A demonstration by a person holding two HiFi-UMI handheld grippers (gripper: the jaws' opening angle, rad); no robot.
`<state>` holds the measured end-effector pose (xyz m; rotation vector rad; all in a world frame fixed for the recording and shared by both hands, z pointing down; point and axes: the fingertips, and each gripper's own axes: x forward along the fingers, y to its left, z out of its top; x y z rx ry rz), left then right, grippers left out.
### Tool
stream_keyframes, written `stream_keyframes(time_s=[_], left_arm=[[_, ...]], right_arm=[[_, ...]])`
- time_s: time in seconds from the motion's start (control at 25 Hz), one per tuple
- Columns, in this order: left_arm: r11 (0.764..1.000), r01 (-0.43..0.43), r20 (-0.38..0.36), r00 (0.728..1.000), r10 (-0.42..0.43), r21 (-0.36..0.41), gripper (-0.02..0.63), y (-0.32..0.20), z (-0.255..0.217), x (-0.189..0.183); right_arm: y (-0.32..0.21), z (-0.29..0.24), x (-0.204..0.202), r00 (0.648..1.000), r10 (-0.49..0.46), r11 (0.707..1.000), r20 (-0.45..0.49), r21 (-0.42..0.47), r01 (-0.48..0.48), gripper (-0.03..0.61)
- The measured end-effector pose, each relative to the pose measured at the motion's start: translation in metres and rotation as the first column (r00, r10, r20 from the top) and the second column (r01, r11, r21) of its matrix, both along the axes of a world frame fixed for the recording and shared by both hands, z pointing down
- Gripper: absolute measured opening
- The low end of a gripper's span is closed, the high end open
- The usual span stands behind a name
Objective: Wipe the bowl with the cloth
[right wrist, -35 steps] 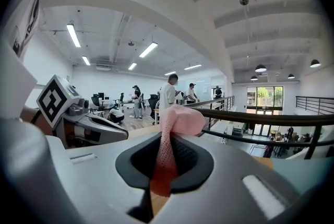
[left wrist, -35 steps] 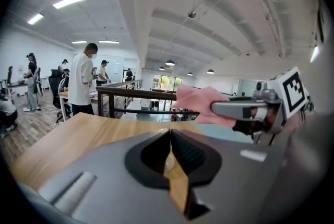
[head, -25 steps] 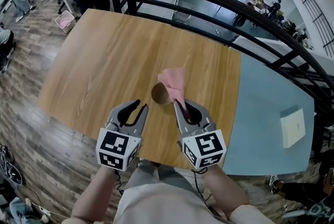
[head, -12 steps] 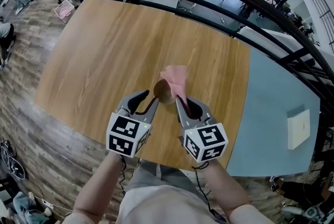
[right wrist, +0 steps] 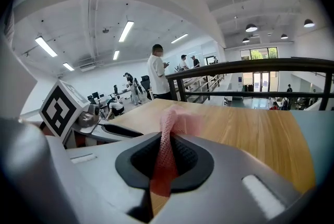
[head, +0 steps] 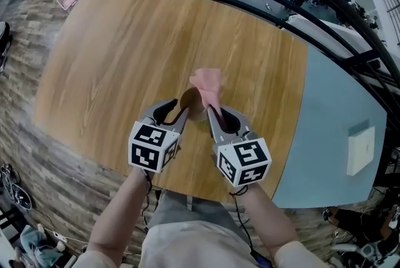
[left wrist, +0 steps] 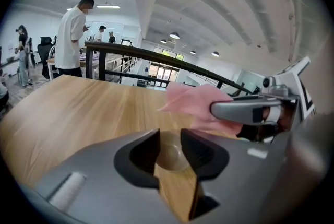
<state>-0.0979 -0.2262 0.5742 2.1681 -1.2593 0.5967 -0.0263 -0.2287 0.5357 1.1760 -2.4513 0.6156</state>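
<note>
- Left gripper [head: 180,108], grey, two-jaw, hand-held: jaws opening and standing apart. The left gripper view [left wrist: 169,137] shows the bowl in the gap between them, with neither pad seen to press on it.
- Right gripper [head: 212,112], grey, two-jaw, hand-held: jaws closed on one end of the cloth (clear in its own view [right wrist: 168,139], where the fabric runs up out of the pinch).
- Small brown round bowl [head: 192,104]: upright on the table near its front edge, just ahead of both grippers' tips. It appears again low between the left jaws [left wrist: 169,154].
- Pink mesh cloth [head: 206,80]: gripped at its lower end, the free part bunched and spread over the far right side of the bowl. It is also seen from the left [left wrist: 195,103] and from the right [right wrist: 168,129].
- Light wooden table [head: 125,42]: rounded corners, carries the bowl.
- Pale blue tabletop [head: 331,123]: adjoins the wooden one on the right.
- White flat box [head: 360,149]: lies on the blue top, well apart from the bowl.
- Black metal railing [head: 294,7]: runs behind both tables.
- Marker cubes, black-and-white: one on the left gripper [head: 152,147], one on the right [head: 244,162].
- Person in a white shirt [left wrist: 70,37]: stands beyond the table's far end.
</note>
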Motion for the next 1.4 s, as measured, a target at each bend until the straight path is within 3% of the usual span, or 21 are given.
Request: stream_keyframes(time_s=[0.36,0.56,1.0,1.16,1.32,1.4], left_arm=[[0.993,0.035,-0.021,0.999,-0.037,-0.116,0.133,-0.018,0.062,-0.002],[0.969,0.105,-0.092,0.987,-0.128,-0.224,0.132,-0.019,0.092,-0.005],[0.936,0.144,-0.108,0.976,-0.187,-0.321,0.130,-0.021,0.131,-0.005],[0.923,0.154,-0.166,0.961,-0.223,-0.352,0.097,-0.020,0.139,-0.003],[0.925,0.162,-0.169,0.958,-0.231,-0.344,0.025,-0.021,0.141,0.000],[0.925,0.160,-0.173,0.958,-0.230,-0.345,0.018,-0.020,0.141,0.002]], right_arm=[[-0.014,0.041,-0.005,1.000,-0.013,0.998,0.008,-0.059,0.014,0.018],[-0.016,0.058,-0.007,1.000,-0.018,0.997,0.009,-0.075,0.019,0.018],[-0.013,0.083,-0.003,1.000,-0.011,0.993,0.008,-0.120,0.012,0.018],[-0.007,0.089,0.002,1.000,-0.003,0.991,-0.001,-0.130,0.003,0.018],[0.001,0.094,0.007,1.000,0.001,0.990,-0.008,-0.140,-0.003,0.018],[0.005,0.096,0.007,1.000,-0.001,0.990,-0.010,-0.143,0.000,0.018]])
